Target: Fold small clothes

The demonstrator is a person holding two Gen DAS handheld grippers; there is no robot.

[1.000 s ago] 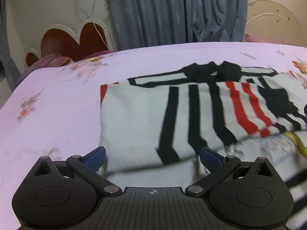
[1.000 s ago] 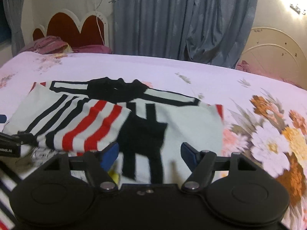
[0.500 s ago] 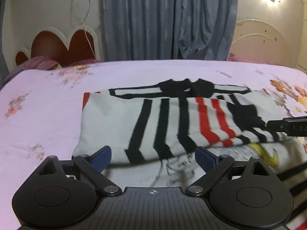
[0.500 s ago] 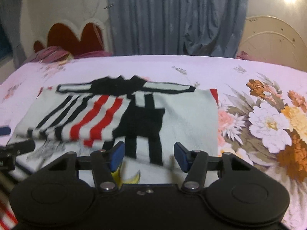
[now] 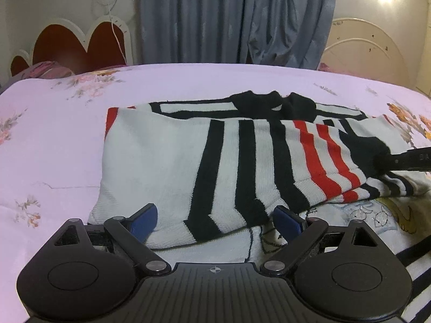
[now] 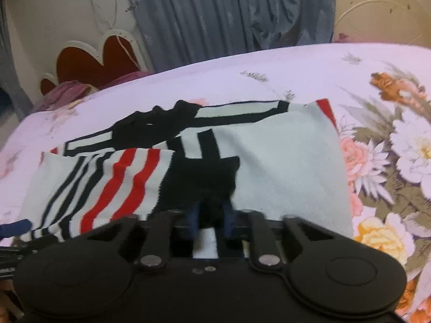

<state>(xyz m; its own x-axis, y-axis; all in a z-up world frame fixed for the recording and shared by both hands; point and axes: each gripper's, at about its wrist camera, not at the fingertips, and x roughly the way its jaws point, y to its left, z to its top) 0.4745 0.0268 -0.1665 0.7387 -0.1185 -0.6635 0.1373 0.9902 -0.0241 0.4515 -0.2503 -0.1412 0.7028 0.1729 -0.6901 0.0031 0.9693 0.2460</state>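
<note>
Right gripper (image 6: 210, 216) has just been closing, and its blue pads now sit pinched together on the near hem of the sweater (image 5: 167, 167), dark knit bunched between them. Left gripper (image 5: 215, 222) is spread wide, jaws straddling the hem on the other side, cloth lying between the pads but not squeezed. Both tools tilt down toward the bed (image 5: 54, 134), the right one rolled a touch to one side.

So the step looks like gripping the bottom edge to fold it up toward the collar (image 5: 272, 105). To do it well, I'd say the left needs to clamp at the same level on the hem as the right, catching every layer, the folded sleeve (image 5: 323, 161) included. Then both should lift together and carry evenly, or the fold will skew. A shallow bite on that thick knit could slip.

Further out, the sweater lies flat mid-bed, white with black and red stripes, sleeve folded across its front, collar at the far end. Another printed garment (image 5: 363, 215) peeks from under its near edge. Beyond, a headboard (image 5: 70, 43) and curtain (image 5: 229, 16).
</note>
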